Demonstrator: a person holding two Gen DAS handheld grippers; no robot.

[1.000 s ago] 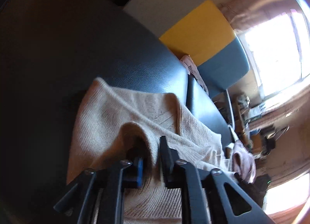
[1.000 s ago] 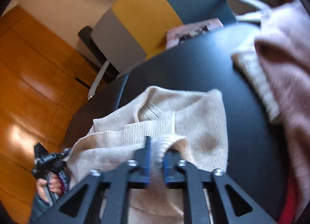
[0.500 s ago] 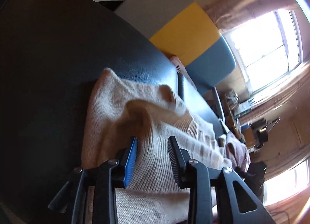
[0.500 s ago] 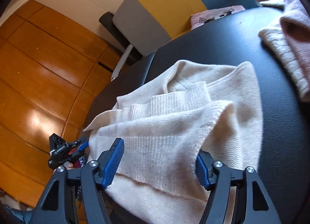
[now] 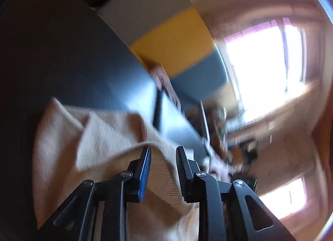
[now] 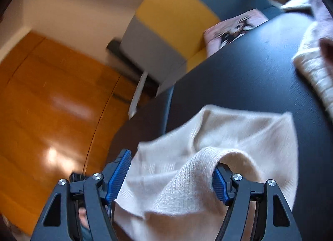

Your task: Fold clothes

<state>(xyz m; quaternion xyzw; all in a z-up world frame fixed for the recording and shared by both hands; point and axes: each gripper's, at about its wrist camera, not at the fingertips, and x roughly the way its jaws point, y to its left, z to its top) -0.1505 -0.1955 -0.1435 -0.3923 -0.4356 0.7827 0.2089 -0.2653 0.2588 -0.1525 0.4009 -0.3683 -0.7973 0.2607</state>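
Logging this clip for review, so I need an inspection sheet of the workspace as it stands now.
Surface: dark table, partly bare.
Job's things: cream sweater lying rumpled; its ribbed hem loops up between the right claw's pads.
Clutter: pinkish knit garment at the far right; pink printed item on the couch.
Grippers: left claw open; right claw open wide.
Cables: nothing seen.
Surroundings: grey, yellow and blue couch, wooden floor, bright window.

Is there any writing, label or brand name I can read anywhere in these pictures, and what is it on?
None can be read.
The pink printed item on the chair shows a dark picture, too blurred for letters.
The cream sweater shows no visible label.
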